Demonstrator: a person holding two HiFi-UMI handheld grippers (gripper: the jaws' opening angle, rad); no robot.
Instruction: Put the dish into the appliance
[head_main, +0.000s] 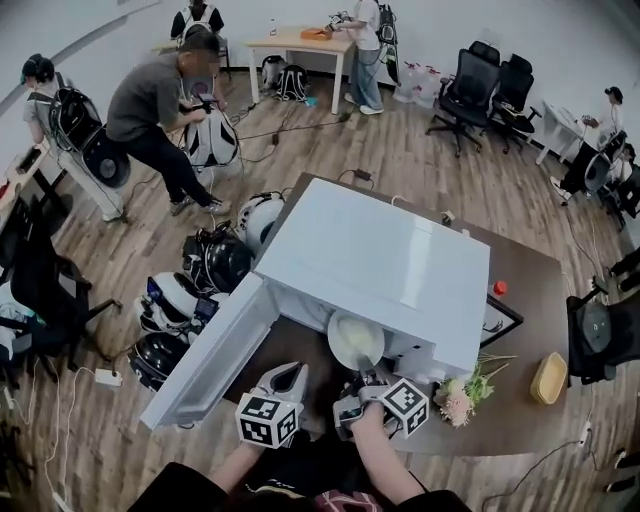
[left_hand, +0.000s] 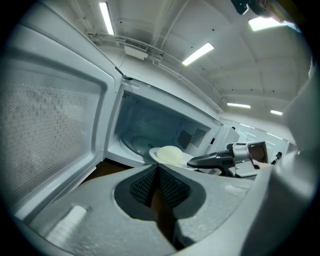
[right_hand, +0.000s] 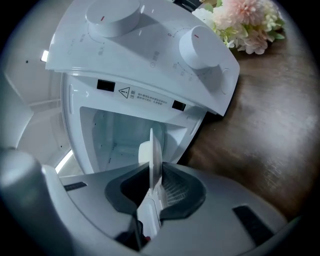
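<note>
Right gripper view: the white dish (right_hand: 151, 155) stands edge-on between the jaws of the right gripper (right_hand: 151, 175), which are clamped on its rim. The rest of the dish reaches ahead of the jaws to the open cavity (right_hand: 120, 130) of the white microwave (right_hand: 71, 120). Beyond the jaws and above the dish in this view runs the control panel (right_hand: 150, 60) with its two round knobs (right_hand: 200, 45). Off to the jaws' right lie the dark wooden tabletop (right_hand: 270, 135) and a bunch of pale pink flowers (right_hand: 250, 22). Left gripper view shows the left gripper (left_hand: 156, 170) with its jaws together and nothing between them, pointing into the same cavity. The dish sits ahead of those jaws and slightly to their right, with the right gripper's dark jaws reaching in from farther right. The microwave door (left_hand: 50, 135) stands swung wide to the left of the jaws. Head view places both grippers side by side at the front of the microwave, each topped by a marker cube (head_main: 265, 420), the left jaws near the open door and apart from the dish. On the tabletop to the right of the right jaws are the flowers and, farther out, a small wooden bowl (head_main: 548, 378). Well beyond the jaws, helmets (head_main: 215, 262) lie on the wood floor (head_main: 400, 150), a person (head_main: 150, 110) bends forward near them, and office chairs (head_main: 465, 90) stand by the far wall.
</note>
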